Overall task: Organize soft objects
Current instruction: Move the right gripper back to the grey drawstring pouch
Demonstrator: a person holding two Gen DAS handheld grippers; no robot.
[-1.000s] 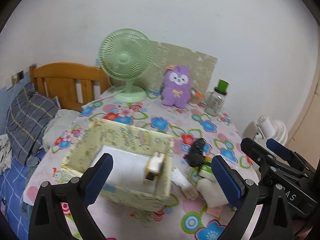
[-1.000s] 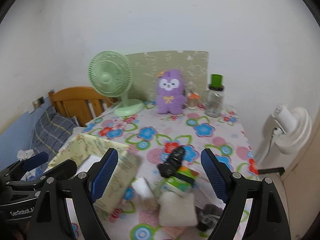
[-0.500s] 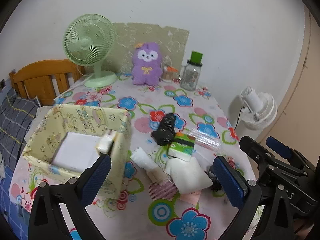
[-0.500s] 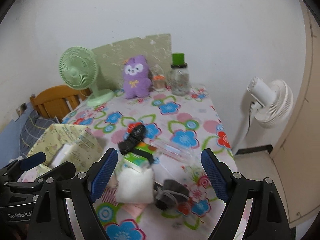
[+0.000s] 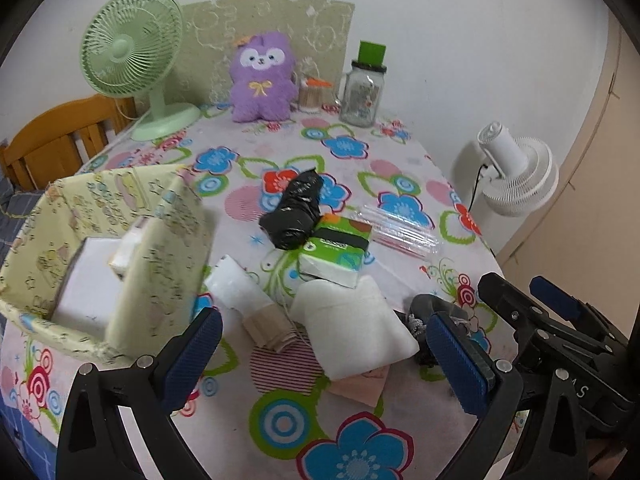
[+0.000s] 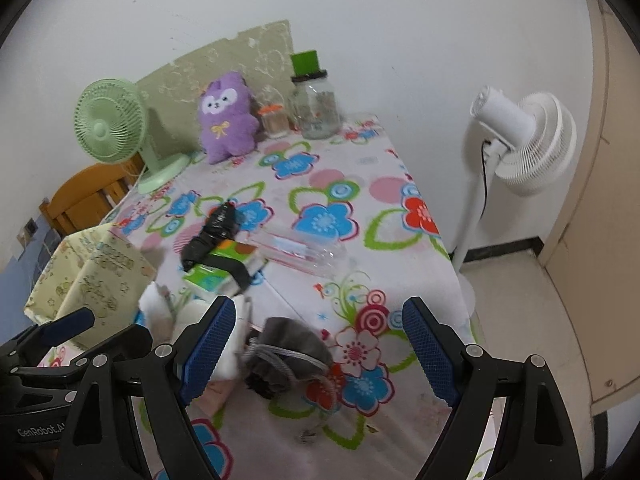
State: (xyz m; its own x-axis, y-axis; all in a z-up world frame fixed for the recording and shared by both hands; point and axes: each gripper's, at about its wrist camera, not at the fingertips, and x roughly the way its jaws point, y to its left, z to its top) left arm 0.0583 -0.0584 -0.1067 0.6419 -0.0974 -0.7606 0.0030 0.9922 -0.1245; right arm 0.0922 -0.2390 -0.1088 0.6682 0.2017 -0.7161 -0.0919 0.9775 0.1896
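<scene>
A heap of soft items lies on the flowered tablecloth. It holds a white folded cloth on a pink one, a white and beige roll, a green tissue pack, a black rolled bag and a grey drawstring pouch. A yellow fabric box with white things inside stands to the left. My left gripper hangs open above the white cloth. Above the pouch my right gripper is open too, touching nothing.
At the back stand a purple plush, a green desk fan, a glass jar and a small jar. A straw pack lies by the tissues. A white floor fan stands past the table's right edge.
Both grippers have come down and swung right toward the heap. The yellow box has slid to the left of each view, and the pouch and white cloth now lie between the fingers.
</scene>
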